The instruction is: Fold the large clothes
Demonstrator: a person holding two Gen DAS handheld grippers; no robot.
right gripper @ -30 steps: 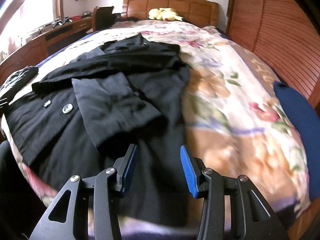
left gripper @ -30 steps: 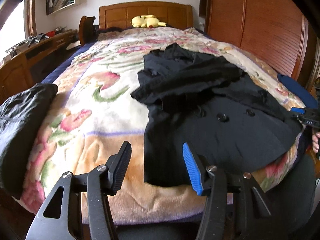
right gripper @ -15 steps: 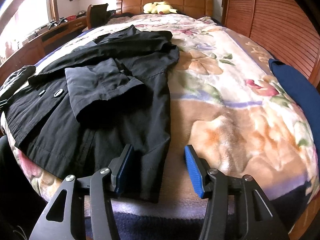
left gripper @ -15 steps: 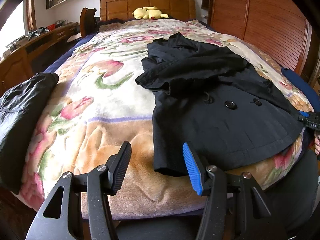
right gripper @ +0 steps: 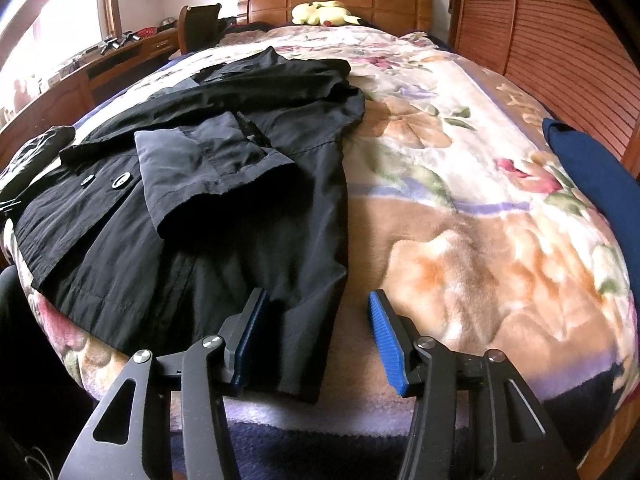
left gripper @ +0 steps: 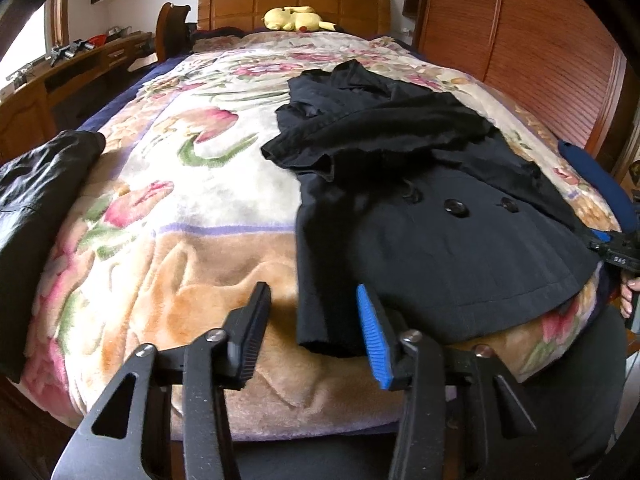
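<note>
A black double-breasted coat lies face up on the floral blanket, sleeves folded across its chest. Its hem hangs at the foot edge of the bed. My left gripper straddles the coat's hem corner; its jaws are closing, and the pads stand clear of the cloth. In the right wrist view the coat fills the left half. My right gripper has the other hem corner between its jaws, which are closing slightly without pressing on the cloth. The right gripper also shows at the left wrist view's right edge, held by a hand.
A folded black jacket lies on the bed's left edge. A blue cushion sits at the right edge beside the slatted wooden wardrobe. A yellow plush toy rests by the headboard. A wooden desk runs along the left wall.
Both grippers have drawn back toward the foot of the bed, so each hem corner now sits between a pair of jaws. The left jaws have narrowed.
</note>
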